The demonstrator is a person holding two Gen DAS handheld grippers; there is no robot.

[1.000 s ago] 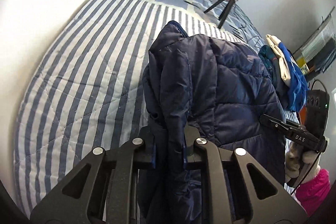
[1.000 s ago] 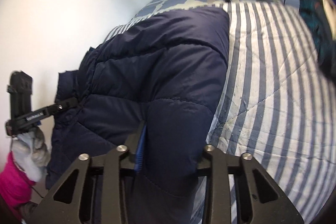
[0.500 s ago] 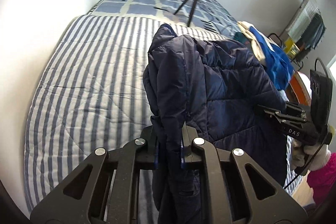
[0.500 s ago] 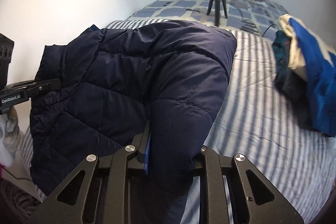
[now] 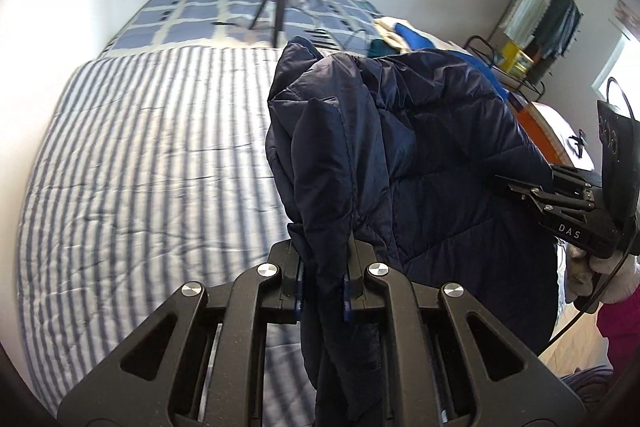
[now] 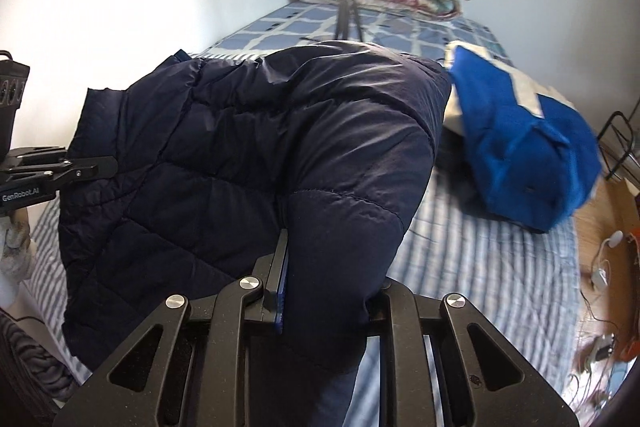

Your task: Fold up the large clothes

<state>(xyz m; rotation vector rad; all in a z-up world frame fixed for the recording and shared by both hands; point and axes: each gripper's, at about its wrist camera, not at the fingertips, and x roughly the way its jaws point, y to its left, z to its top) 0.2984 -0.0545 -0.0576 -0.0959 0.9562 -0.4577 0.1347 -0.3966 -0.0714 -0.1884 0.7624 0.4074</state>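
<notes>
both the left gripper (image 5: 323,281) and the right gripper (image 6: 328,291) are clamped on the navy puffer jacket (image 6: 248,163), lifted above the striped bed (image 5: 152,163), probably to spread it flat for folding.

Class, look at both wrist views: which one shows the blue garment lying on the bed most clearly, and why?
The right wrist view: the blue garment lies in the open on the striped bed, beside the navy jacket. In the left wrist view only a blue sliver peeks out behind the jacket.
</notes>
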